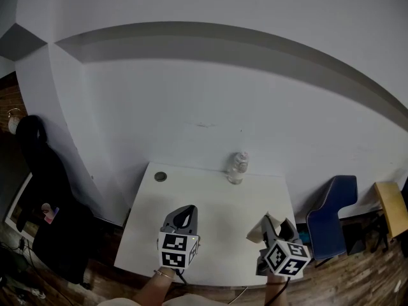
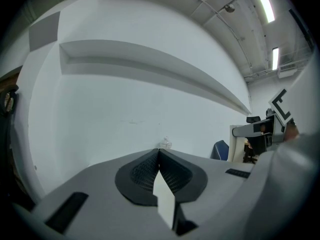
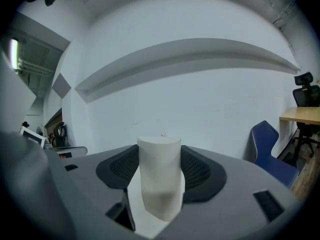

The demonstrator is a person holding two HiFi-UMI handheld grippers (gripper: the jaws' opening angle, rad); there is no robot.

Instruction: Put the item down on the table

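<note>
Against a white wall point(image 1: 223, 94), the table point(image 1: 210, 209) holds perhaps a bottle point(image 1: 237, 167).

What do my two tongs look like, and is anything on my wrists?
Both the left tongs and right tongs are grey, with black mesh-textured pads tapering to a point. Each carries a white cube printed with black square markers. A thin bracelet circles the left wrist.

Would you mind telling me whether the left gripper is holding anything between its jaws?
No, the left gripper has its jaws pressed together with nothing between them in its own view.
</note>
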